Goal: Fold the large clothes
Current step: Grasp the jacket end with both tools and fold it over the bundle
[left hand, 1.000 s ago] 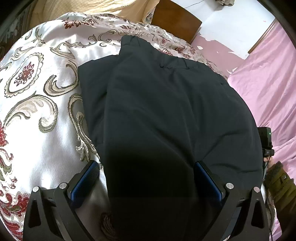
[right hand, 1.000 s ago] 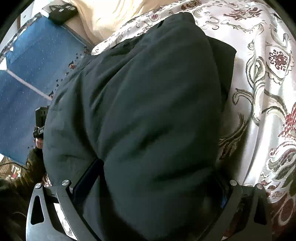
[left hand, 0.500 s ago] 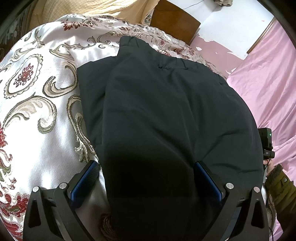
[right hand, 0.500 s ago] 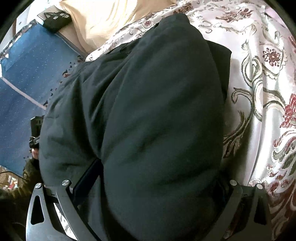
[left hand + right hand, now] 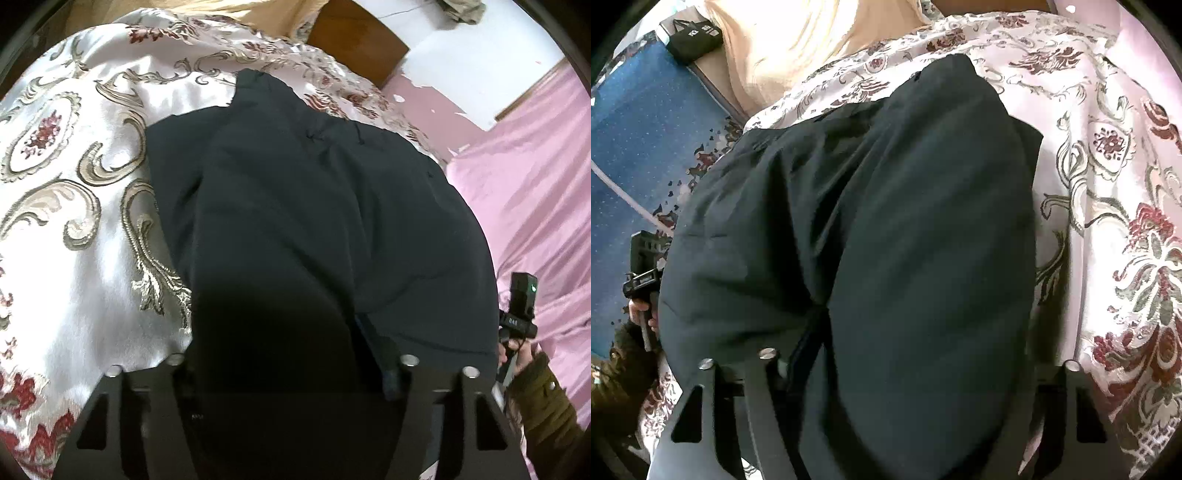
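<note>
L tongs [image 5: 280, 354] & R tongs [image 5: 912, 354] have just been closing; both now pinch near hem of dark padded fabric garment [image 5: 314, 206], lying on floral satin bedspread [image 5: 74, 221]. Lift both evenly, keep hem taut, carry toward far waistband edge.

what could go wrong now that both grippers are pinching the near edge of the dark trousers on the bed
1. The left gripper and right gripper have just been closing on thick bunched dark trousers; a grip that catches only the top layer could let the lower layer drop when lifted.
2. The satin bedspread looks slick, so the garment may slide rather than fold.
3. The far leg layers are already offset, so the fold may come out uneven.
</note>
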Motion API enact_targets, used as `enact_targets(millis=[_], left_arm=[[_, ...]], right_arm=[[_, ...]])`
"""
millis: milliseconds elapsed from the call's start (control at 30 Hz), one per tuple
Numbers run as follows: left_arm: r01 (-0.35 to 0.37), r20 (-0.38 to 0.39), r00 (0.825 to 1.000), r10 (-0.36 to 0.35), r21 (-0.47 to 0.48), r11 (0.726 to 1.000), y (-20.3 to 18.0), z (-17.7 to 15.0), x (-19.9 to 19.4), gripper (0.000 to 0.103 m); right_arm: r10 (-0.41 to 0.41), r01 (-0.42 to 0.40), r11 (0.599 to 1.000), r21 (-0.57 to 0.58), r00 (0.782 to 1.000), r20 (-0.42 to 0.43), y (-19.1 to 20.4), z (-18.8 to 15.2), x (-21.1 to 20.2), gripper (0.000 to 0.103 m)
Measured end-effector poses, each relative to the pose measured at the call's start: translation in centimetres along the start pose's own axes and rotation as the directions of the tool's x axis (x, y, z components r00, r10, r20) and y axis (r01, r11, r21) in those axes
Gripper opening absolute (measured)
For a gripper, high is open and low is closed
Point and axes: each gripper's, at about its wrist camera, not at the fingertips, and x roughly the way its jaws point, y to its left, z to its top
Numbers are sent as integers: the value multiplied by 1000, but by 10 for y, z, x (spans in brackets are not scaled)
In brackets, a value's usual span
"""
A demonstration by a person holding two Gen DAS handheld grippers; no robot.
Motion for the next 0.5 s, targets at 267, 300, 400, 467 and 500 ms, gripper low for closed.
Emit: enact_targets(millis=[267,300,400,467,500], left_arm=[[-194,95,978,185,87,977,-52,4,-26,21],[-210,107,974,200,94,973,-57,6,-30,19],[-227,150,965,214,83,970,-71,11,-46,16],[-224,162,964,209,80,971,-75,12,-58,15],[-228,167,963,212,86,970,-79,12,-64,15]], right_arm=[[-89,90,996,0,994,62,29,10,-28,23],[-98,98,995,3,992,73,33,12,-34,21],[-105,105,994,1,989,109,43,14,-52,17],[-89,89,996,6,987,131,48,13,-65,16],[-83,83,997,4,987,136,48,10,-72,16]])
